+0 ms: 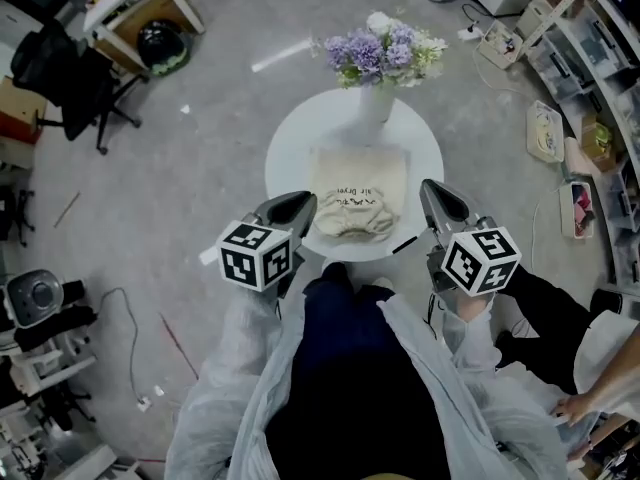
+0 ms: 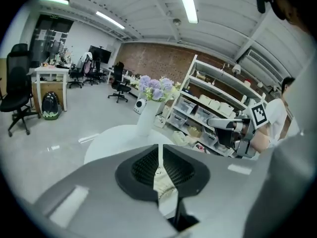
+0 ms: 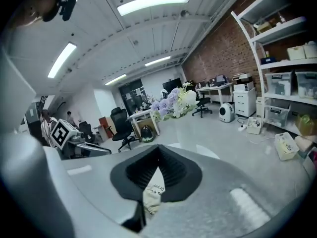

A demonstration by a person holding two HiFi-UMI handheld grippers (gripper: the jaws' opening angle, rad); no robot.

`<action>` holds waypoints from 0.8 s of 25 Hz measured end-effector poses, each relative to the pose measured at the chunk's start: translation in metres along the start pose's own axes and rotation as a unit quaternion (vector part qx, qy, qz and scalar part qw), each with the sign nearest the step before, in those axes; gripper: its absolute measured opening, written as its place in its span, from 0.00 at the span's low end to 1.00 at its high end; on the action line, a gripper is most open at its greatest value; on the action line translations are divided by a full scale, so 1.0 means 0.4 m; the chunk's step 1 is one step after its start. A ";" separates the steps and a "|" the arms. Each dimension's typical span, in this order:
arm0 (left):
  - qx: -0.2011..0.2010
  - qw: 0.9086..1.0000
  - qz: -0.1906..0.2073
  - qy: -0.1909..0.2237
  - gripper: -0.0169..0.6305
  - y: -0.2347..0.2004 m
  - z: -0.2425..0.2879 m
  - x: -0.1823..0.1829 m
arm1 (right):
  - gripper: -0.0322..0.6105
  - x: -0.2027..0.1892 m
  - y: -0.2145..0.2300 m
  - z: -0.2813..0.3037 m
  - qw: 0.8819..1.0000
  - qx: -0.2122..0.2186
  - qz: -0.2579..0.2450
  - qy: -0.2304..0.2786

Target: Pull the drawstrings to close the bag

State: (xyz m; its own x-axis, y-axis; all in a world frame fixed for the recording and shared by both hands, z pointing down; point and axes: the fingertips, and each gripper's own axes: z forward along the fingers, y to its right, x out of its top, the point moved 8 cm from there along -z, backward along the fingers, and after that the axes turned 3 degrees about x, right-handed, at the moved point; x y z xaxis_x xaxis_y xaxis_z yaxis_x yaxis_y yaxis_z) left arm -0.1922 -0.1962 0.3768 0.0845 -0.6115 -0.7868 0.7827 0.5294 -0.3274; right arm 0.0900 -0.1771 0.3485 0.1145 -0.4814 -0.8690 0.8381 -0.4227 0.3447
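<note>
A beige cloth bag (image 1: 358,193) with dark print lies flat on the round white table (image 1: 290,138). Its near end is gathered into folds. My left gripper (image 1: 305,200) hangs above the table's near left edge, beside the bag's left corner, jaws together with nothing between them. My right gripper (image 1: 428,188) is level with it past the bag's right side, also shut and empty. In the left gripper view the closed jaws (image 2: 159,148) leave a slit showing the bag (image 2: 165,185) below. The right gripper view (image 3: 158,148) shows the same bag (image 3: 152,190).
A white vase of purple and white flowers (image 1: 382,53) stands at the table's far side. A short dark strip (image 1: 404,244) lies at the table's near right edge. An office chair (image 1: 70,78) stands far left, shelving (image 1: 590,58) at the right, and another person's hand (image 1: 575,405) shows bottom right.
</note>
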 end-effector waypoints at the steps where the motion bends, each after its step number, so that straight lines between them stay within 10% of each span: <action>1: -0.001 1.000 0.002 0.011 0.07 0.008 -0.010 0.004 | 0.05 0.001 -0.003 -0.009 1.000 0.002 0.001 0.010; 20: -0.003 0.996 0.003 0.095 0.05 0.039 -0.042 -0.038 | 0.05 -0.074 0.010 -0.094 0.998 -0.046 -0.051 0.005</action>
State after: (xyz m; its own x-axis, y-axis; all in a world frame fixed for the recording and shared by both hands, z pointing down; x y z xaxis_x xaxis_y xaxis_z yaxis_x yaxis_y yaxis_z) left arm -0.1917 -0.1688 0.3750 -0.0290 -0.4870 -0.8729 0.7783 0.5369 -0.3255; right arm 0.1101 -0.1358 0.3622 0.0311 -0.4307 -0.9019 0.8913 -0.3964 0.2200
